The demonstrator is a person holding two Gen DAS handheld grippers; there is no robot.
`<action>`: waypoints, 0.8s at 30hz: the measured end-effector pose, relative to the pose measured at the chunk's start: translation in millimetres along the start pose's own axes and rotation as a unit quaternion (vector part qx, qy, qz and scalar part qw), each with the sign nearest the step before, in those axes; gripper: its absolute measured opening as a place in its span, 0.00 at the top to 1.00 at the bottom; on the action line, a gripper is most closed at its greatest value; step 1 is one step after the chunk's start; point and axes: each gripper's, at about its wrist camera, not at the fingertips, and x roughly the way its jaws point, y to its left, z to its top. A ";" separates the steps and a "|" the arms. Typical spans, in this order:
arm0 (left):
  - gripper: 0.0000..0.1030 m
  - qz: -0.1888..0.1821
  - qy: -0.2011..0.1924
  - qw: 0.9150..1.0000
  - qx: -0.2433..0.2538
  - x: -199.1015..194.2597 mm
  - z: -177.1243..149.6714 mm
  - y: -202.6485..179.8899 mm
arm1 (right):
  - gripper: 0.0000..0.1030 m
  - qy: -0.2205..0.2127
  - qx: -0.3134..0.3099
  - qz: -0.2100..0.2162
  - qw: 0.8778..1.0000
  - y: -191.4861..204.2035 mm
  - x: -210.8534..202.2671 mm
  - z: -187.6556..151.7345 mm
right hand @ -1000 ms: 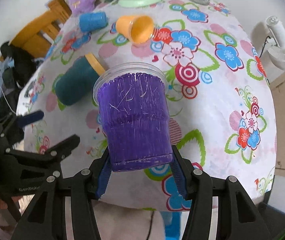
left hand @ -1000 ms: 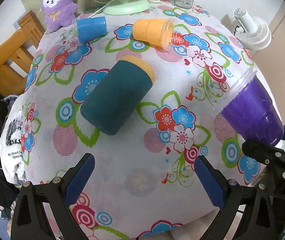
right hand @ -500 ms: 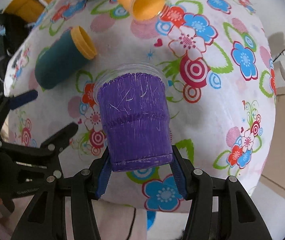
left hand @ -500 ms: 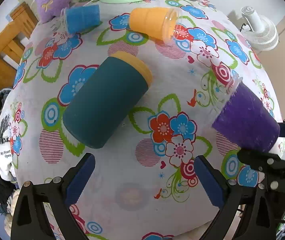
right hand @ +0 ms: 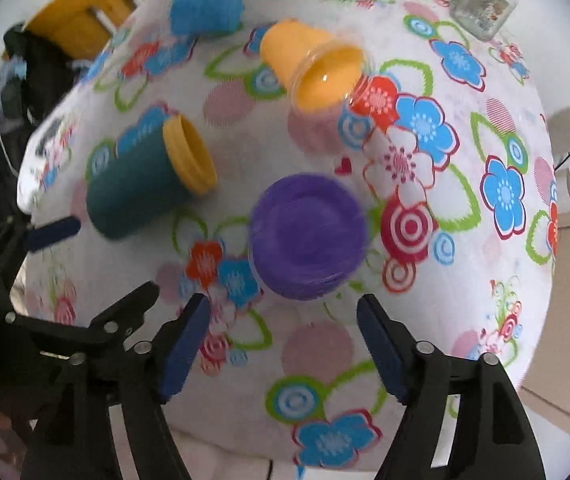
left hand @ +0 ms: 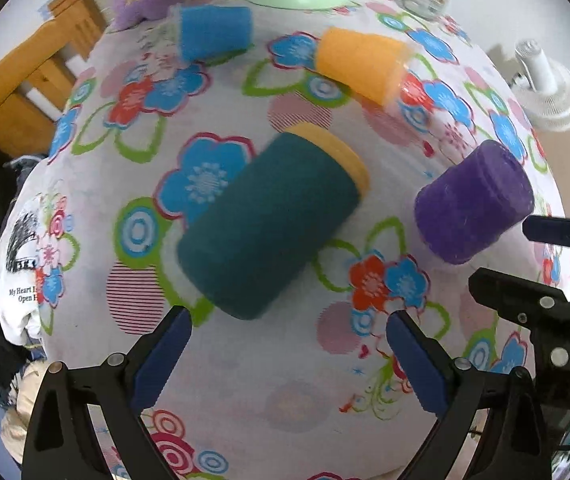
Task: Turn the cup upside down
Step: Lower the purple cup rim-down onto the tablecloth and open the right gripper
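With the ribbed purple plastic cup standing base-up on the floral tablecloth, the right gripper gapes wide and empty beside it. Left gripper spreads wide before the dark teal tumbler, likely next.

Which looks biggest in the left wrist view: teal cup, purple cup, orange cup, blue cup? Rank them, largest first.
1. Teal cup, clearly largest, though also nearest the camera.
2. Purple cup.
3. Orange cup and blue cup look much alike; both lie farther away, so I won't rank them.
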 end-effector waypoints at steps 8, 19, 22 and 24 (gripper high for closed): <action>0.04 0.000 -0.014 1.000 0.002 -14.2 0.1 1.9 | 0.23 -0.036 0.044 0.021 0.998 -3.3 -9.0 -7.1; 0.03 0.000 -0.067 0.998 0.020 -57.2 -4.6 3.8 | 0.23 -0.128 0.106 0.010 0.986 -0.3 -55.9 -35.6; 0.03 0.004 -0.085 0.996 0.026 -72.3 -7.4 6.2 | 0.23 -0.155 0.119 0.002 0.981 7.2 -70.9 -44.1; 0.02 0.002 -0.099 0.995 0.025 -85.1 -10.7 8.7 | 0.23 -0.172 0.120 -0.009 0.978 12.4 -80.7 -48.8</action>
